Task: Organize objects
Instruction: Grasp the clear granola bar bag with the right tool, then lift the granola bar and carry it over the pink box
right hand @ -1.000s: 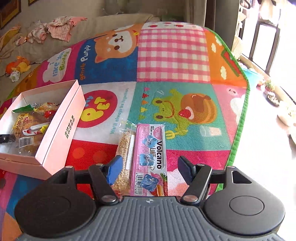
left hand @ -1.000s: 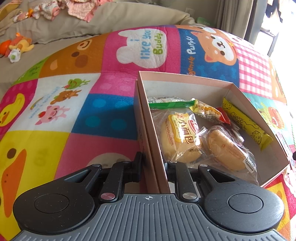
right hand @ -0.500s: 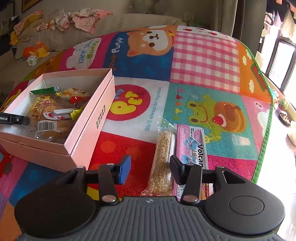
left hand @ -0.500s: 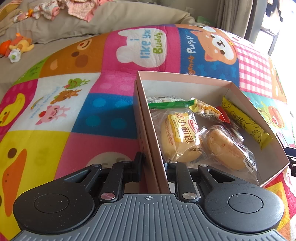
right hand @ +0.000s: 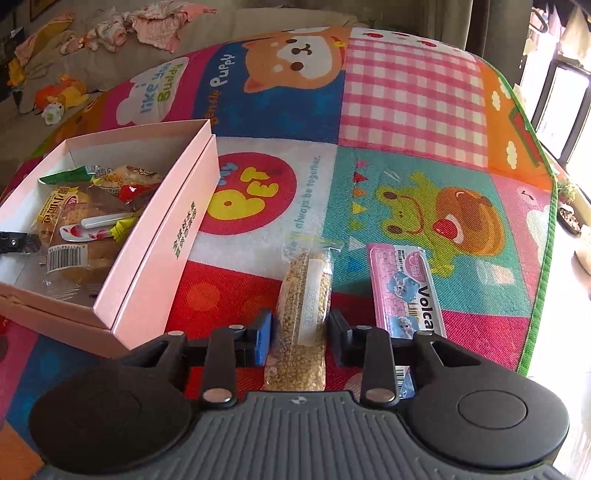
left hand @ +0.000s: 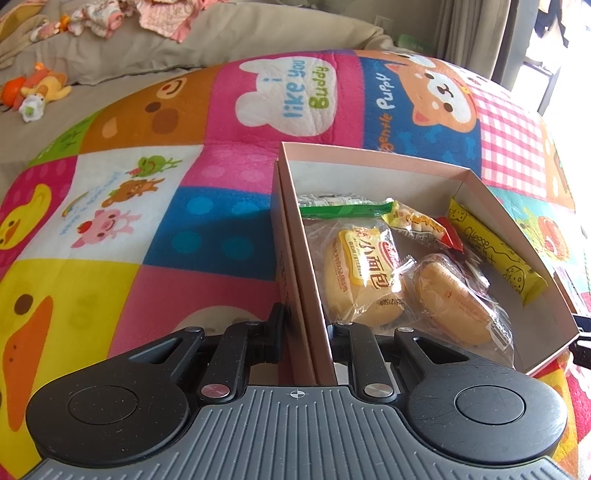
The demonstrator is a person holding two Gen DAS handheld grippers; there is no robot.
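One pink box (left hand: 476, 177) on mat, two bread packs (left hand: 364, 273) inside (plus other snacks). Left gripper (left hand: 304, 328) pinches its wall. Right gripper (right hand: 301, 336), jaws just closing, squeezes grain bar (right hand: 304, 295); one pink pack (right hand: 404, 280) at 3 o'clock.

Strong daylight pours in from the window (right hand: 561, 96) at the right of both views, washing that edge out to near white. The play mat (left hand: 207, 236) is brightly and evenly lit, its colours vivid. The box (left hand: 369, 162) throws a soft shadow leftward onto the mat's blue square. The sofa (right hand: 207, 33) in the background sits dimmer. Fisheye bending curves the mat's edges, and the corners look slightly soft; the centre is sharp.
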